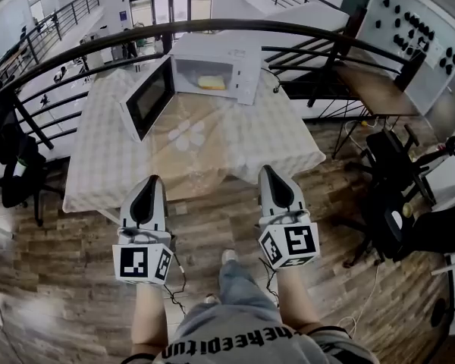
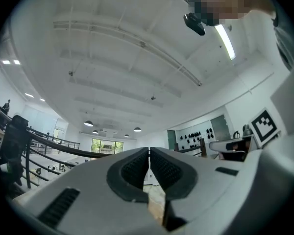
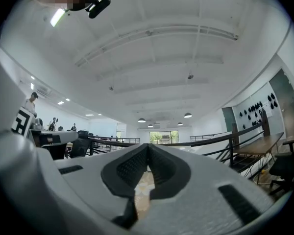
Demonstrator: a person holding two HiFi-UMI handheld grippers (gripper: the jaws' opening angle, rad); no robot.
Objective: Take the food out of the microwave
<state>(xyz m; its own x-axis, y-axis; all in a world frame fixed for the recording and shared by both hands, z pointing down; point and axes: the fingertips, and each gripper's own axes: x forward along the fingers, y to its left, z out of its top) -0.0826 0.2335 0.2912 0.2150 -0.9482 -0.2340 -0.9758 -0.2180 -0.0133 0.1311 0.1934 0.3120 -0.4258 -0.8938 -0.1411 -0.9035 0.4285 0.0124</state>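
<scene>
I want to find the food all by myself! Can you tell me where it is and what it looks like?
Find the table with the pale cloth beside the curved dark railing. At its far end stands a white microwave with its door swung open. The food is the yellow lump inside, the only yellow thing in that bright white box.

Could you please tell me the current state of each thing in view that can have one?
Microwave: standing on the table, cavity exposed.
Door: open, swung out to the picture's left.
Food: inside the microwave, not yet taken out.
Left gripper: shut, empty, short of the table.
Right gripper: shut, empty, short of the table.
</scene>
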